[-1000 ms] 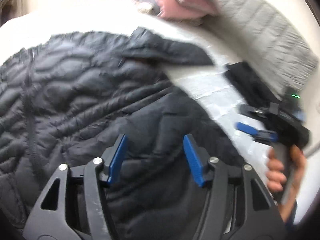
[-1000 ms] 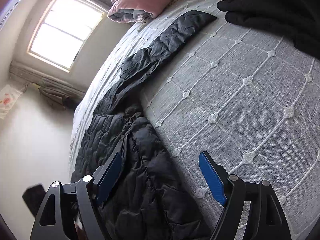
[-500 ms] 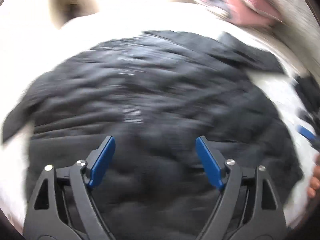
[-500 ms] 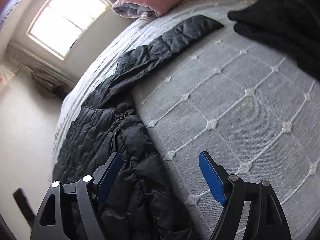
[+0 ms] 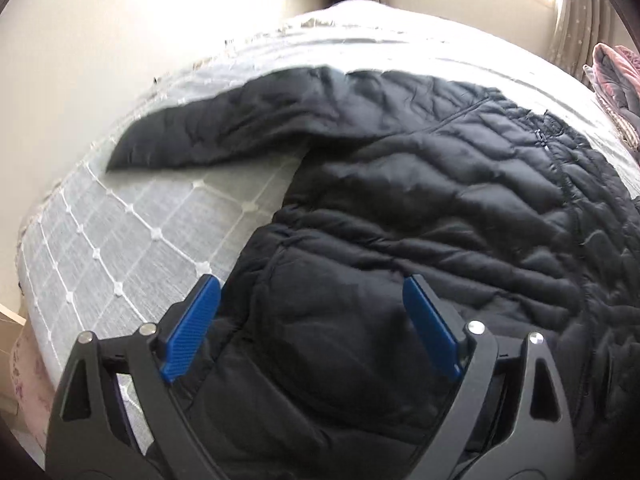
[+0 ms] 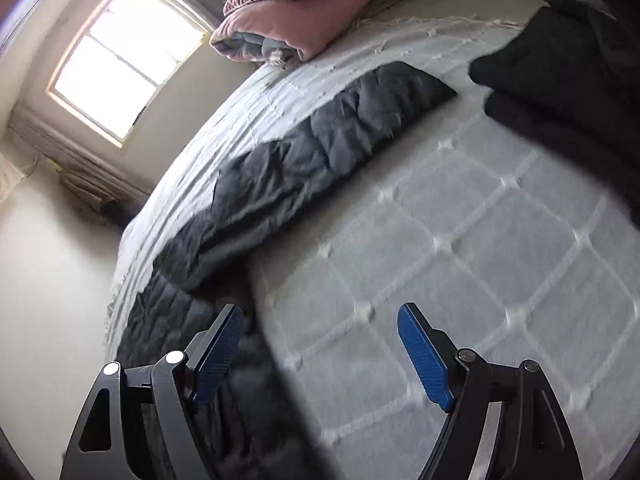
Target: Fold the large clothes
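1. Black quilted jacket lies flat on the grey tufted bedspread, front up, zip visible, both sleeves out to the sides.
2. Left gripper: jaws have just been opening and now stand wide over the jacket's lower side panel. Fabric sits under and between the blue pads, nothing pinched.
3. Right gripper: jaws spread, empty, straddling the jacket edge and bare bedspread. The right-hand sleeve stretches away toward a pink folded blanket.
4. Risk: puffy, slick shell. A shallow bite would likely catch only the top layer, so the front panel lifts and the back stays down.
5. Risk: a dark garment pile lies near that sleeve's cuff. Sweeping the sleeve in could drag it along.
6. Risk: the left-hand sleeve lies near the bed edge. A careless pull could slide it off.
7. Right view is motion-blurred, so exact pad clearance from the fabric is unclear.
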Action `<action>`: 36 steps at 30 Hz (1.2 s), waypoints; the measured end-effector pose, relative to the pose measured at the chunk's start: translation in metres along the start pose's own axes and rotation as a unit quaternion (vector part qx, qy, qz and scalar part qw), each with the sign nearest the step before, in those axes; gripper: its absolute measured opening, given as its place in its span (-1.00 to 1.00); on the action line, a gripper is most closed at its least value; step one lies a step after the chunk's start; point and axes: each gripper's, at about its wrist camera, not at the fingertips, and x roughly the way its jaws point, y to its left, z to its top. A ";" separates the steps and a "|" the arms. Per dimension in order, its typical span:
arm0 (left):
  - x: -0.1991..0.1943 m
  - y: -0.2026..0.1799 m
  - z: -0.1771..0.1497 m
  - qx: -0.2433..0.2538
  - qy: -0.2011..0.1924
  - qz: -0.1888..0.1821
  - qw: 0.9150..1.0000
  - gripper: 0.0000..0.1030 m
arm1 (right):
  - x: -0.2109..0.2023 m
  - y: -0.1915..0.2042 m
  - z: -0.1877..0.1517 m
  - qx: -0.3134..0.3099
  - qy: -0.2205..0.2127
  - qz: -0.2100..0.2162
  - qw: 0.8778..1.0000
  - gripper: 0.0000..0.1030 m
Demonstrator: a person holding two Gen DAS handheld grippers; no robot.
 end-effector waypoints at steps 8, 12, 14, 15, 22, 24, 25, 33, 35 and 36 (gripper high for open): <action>0.017 0.002 0.004 -0.001 0.026 -0.014 1.000 0.80 | 0.077 -0.036 0.093 0.105 0.006 -0.033 0.994 0.57; 0.022 0.006 0.007 -0.018 0.044 -0.032 0.998 0.80 | 0.093 -0.033 0.121 0.117 -0.018 -0.078 0.990 0.57; 0.024 0.006 0.007 -0.021 0.047 -0.039 0.998 0.80 | 0.099 -0.030 0.132 0.121 -0.031 -0.094 0.988 0.57; 0.025 0.006 0.007 -0.021 0.049 -0.043 0.998 0.80 | 0.104 -0.029 0.138 0.128 -0.038 -0.102 0.986 0.56; 0.030 0.016 0.007 -0.049 0.077 -0.086 0.992 0.80 | 0.121 -0.025 0.148 0.142 -0.049 -0.141 0.978 -0.90; 0.030 0.022 0.008 -0.064 0.082 -0.099 0.990 0.80 | 0.114 -0.015 0.151 0.109 -0.066 -0.173 0.977 -0.92; 0.030 0.024 0.008 -0.073 0.085 -0.110 0.988 0.80 | 0.110 -0.006 0.153 0.083 -0.079 -0.195 0.974 -0.93; 0.026 0.003 -0.002 -0.038 0.113 -0.188 0.975 0.80 | 0.052 0.028 0.177 -0.012 -0.148 -0.274 0.950 -0.95; 0.022 0.000 -0.003 -0.036 0.115 -0.203 0.972 0.80 | 0.036 0.029 0.181 -0.019 -0.166 -0.292 0.942 -0.96; 0.021 0.000 -0.003 -0.034 0.115 -0.207 0.971 0.80 | 0.028 0.030 0.182 -0.026 -0.171 -0.302 0.937 -0.96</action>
